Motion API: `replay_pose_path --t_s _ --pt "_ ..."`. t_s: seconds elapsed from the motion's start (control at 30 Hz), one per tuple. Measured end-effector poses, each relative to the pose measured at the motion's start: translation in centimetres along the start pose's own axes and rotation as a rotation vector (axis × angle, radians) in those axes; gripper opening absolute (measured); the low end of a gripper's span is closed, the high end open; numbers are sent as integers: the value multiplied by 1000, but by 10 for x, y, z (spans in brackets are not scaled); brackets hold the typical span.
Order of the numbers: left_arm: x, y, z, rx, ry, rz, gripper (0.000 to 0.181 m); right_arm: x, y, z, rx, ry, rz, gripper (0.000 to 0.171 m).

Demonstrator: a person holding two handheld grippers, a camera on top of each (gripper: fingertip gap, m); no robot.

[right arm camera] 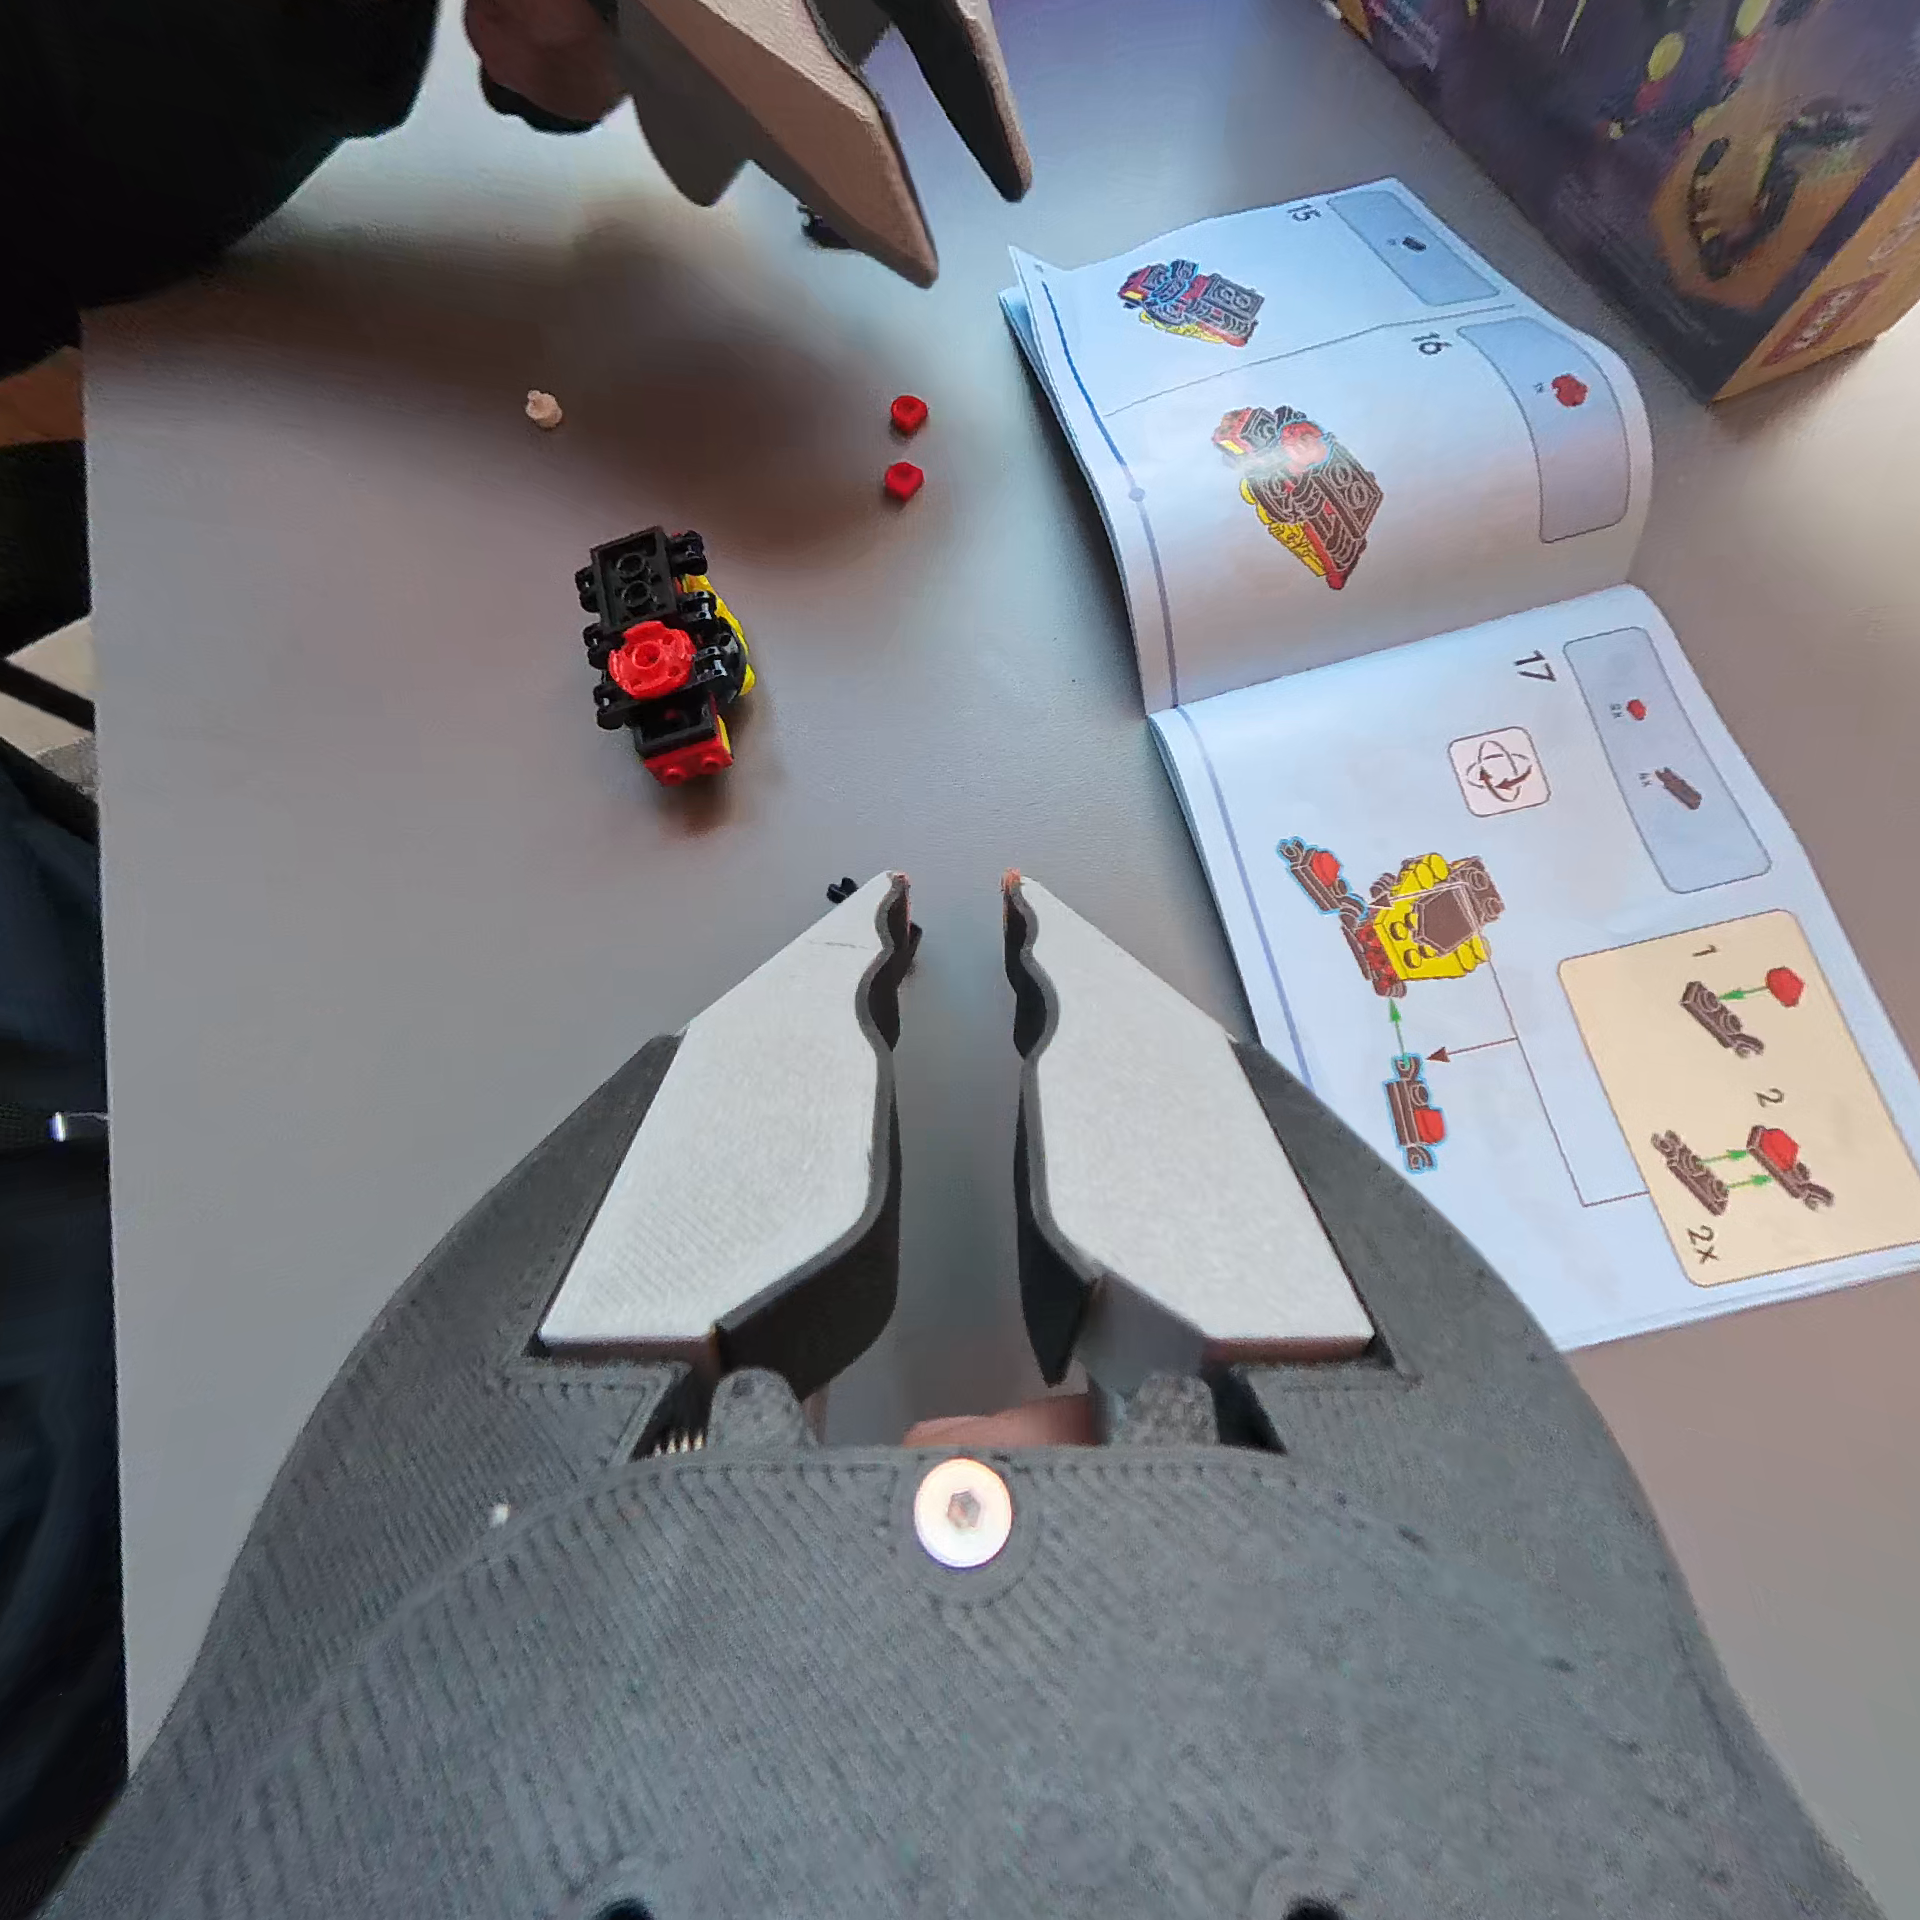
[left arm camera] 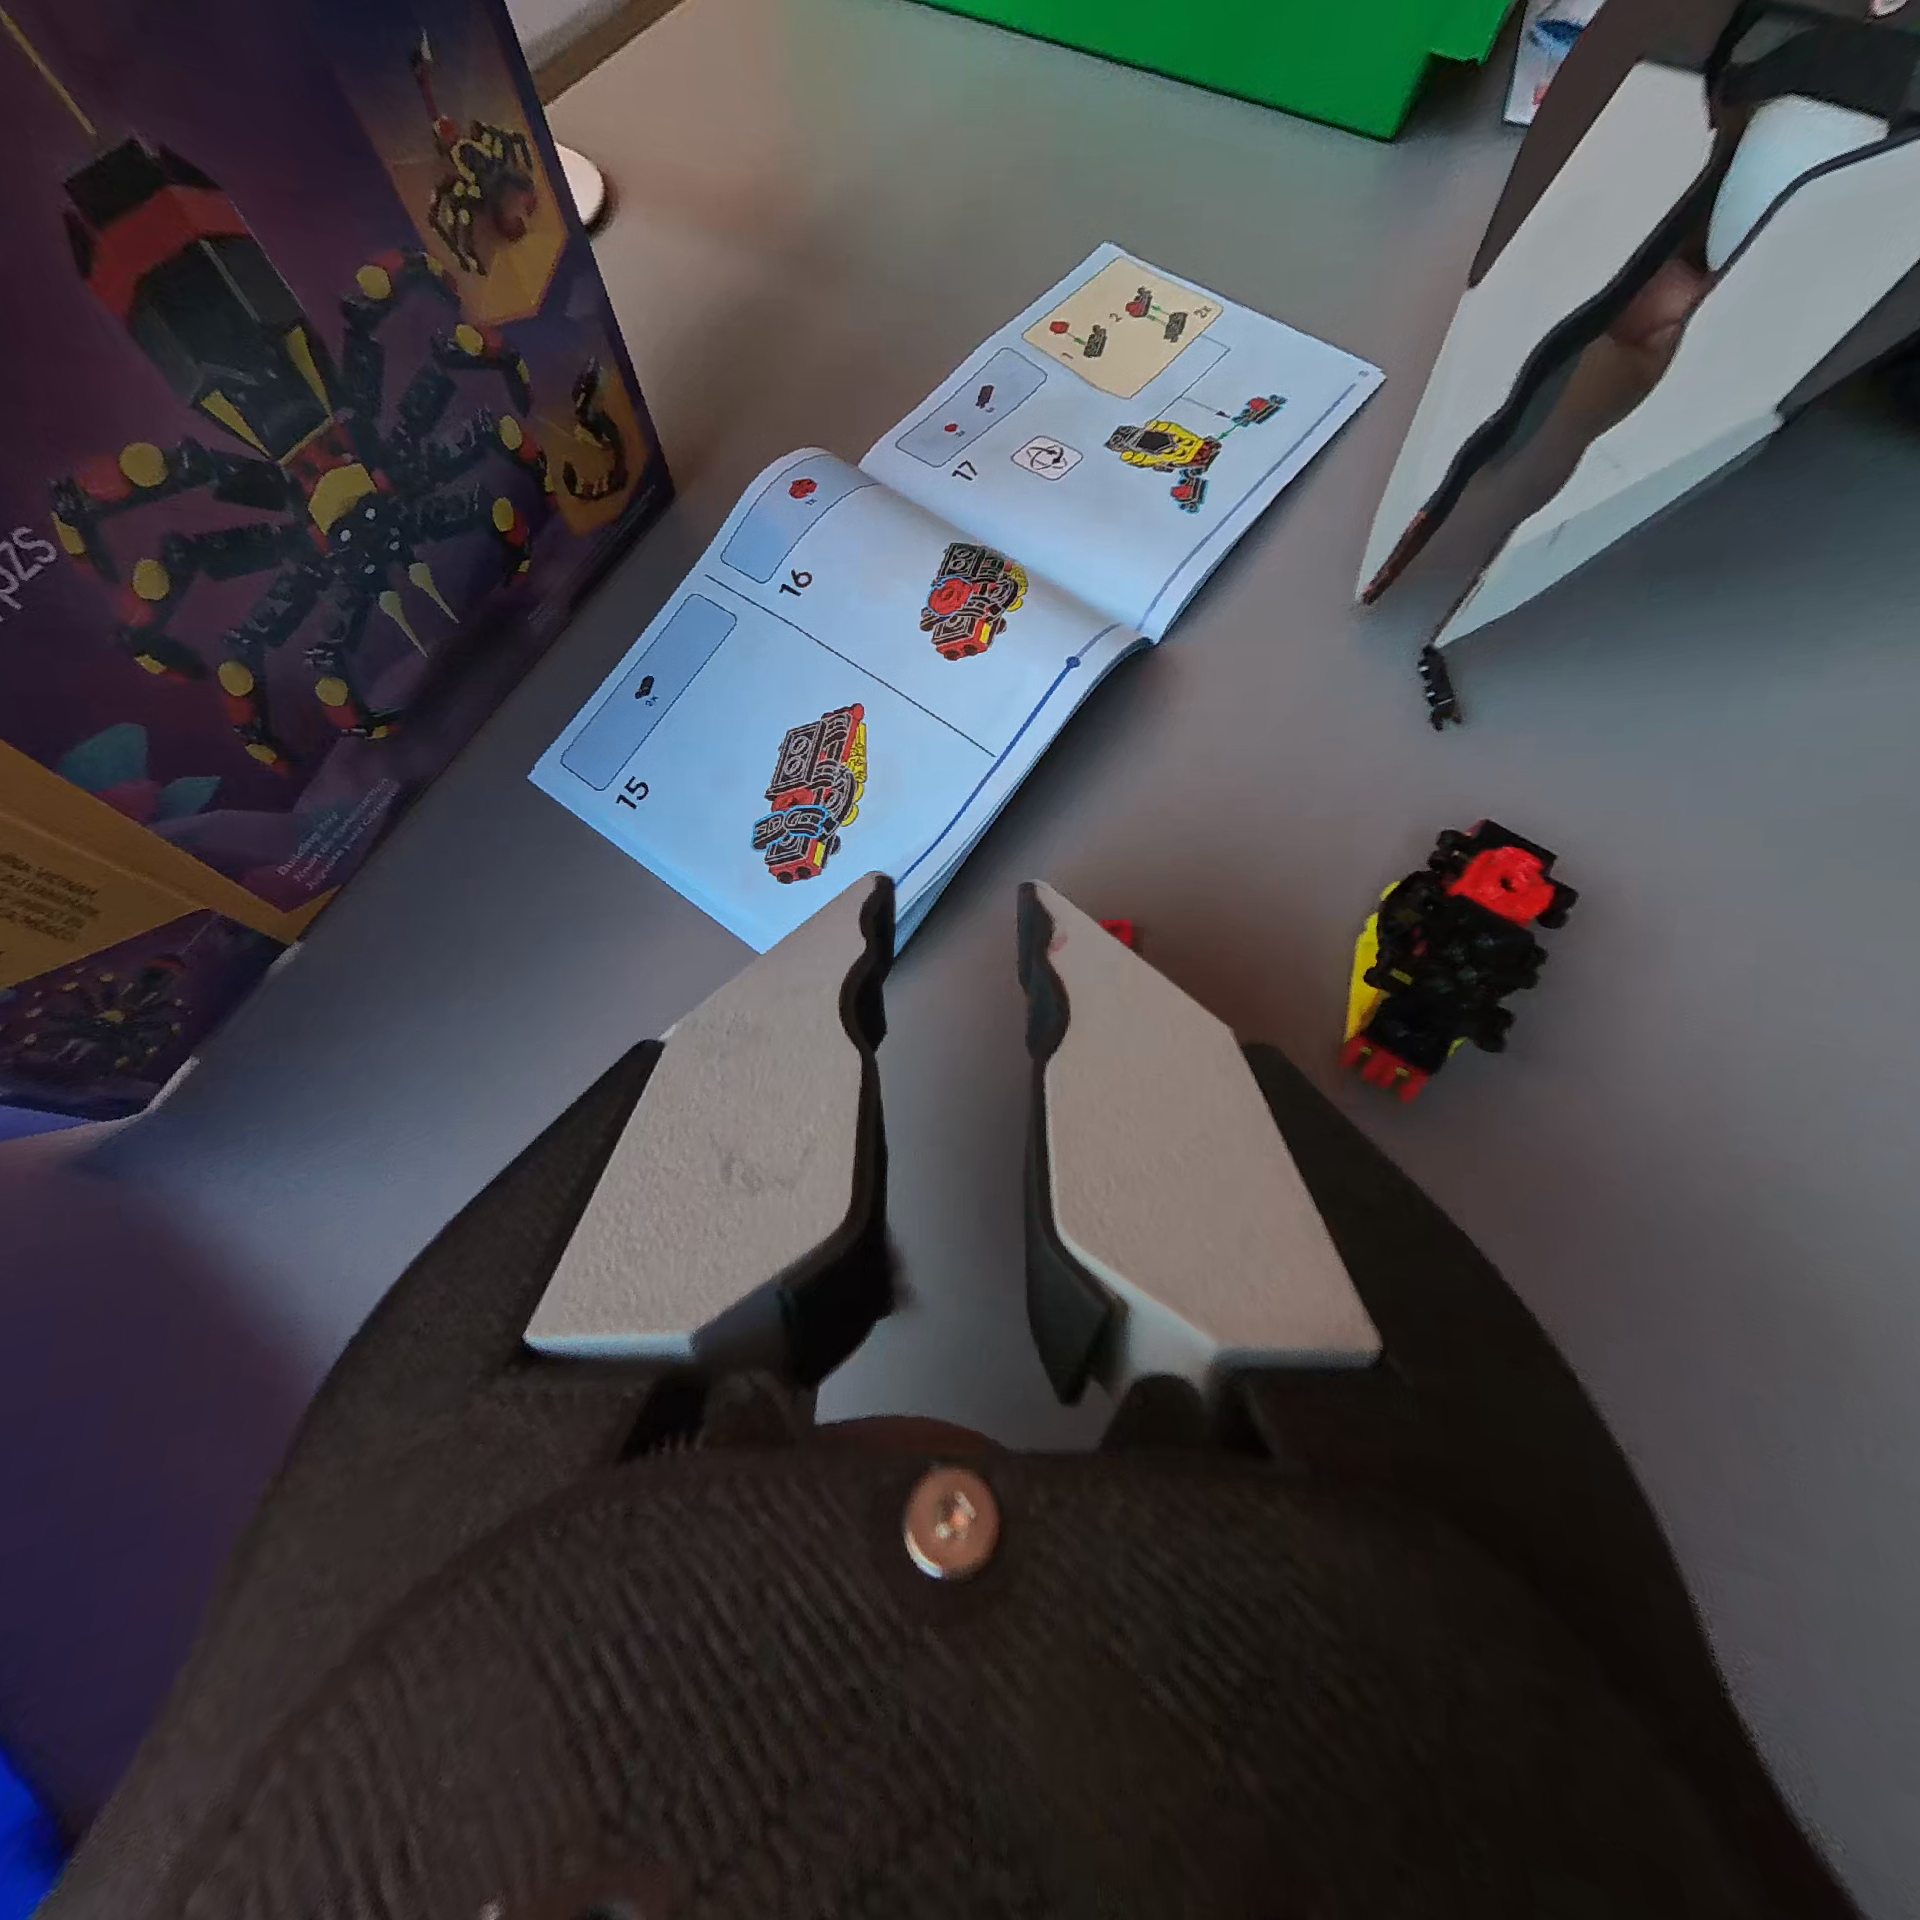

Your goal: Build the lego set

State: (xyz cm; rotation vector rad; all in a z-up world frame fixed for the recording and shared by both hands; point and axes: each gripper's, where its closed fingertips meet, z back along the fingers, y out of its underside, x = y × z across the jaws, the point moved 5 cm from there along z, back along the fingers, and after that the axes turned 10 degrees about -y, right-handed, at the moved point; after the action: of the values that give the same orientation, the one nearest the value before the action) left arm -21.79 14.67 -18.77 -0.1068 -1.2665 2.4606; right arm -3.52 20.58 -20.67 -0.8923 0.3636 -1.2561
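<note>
The partly built model [right arm camera: 665, 655], black, yellow and red with a round red piece on top, lies on the grey table [right arm camera: 364, 935]; it also shows in the left wrist view [left arm camera: 1455, 956]. My right gripper [right arm camera: 953, 883] is open and empty, low over the table just near of the model. A small black piece [right arm camera: 840, 890] lies by its left fingertip, partly hidden; it also shows in the left wrist view [left arm camera: 1439, 686]. Two small red pieces [right arm camera: 906, 447] lie beyond the model. My left gripper [left arm camera: 956, 888] is open and empty at the booklet's near corner.
The open instruction booklet [left arm camera: 935, 623] lies flat, right of the pieces in the right wrist view [right arm camera: 1403, 727]. The purple set box [left arm camera: 260, 468] stands behind it. A green box [left arm camera: 1247, 52] sits at the far edge. A small beige bit [right arm camera: 542, 408] lies near the table's left edge. There is about 15 cm between the tips of the two grippers. My left gripper is the nearer one to the small beige bit [right arm camera: 542, 408]: about 11 cm, against 15 cm.
</note>
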Motion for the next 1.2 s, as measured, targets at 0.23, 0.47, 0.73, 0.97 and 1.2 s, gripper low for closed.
replay_pose_path --t_s 0.23,0.47,0.73,0.97,1.2 --pt "4 2 -1 5 -16 8 20 10 3 3 51 -31 197 19" --pt "1 3 -3 15 -15 -21 20 7 9 -4 115 19 268 14" --pt "1 5 -4 22 -14 -17 19 8 9 -3 100 -2 274 0" --pt "1 4 -4 20 -19 -23 18 10 5 -1 59 -26 289 13" --pt "-2 3 -3 15 -16 -34 18 11 8 -9 82 6 402 13"
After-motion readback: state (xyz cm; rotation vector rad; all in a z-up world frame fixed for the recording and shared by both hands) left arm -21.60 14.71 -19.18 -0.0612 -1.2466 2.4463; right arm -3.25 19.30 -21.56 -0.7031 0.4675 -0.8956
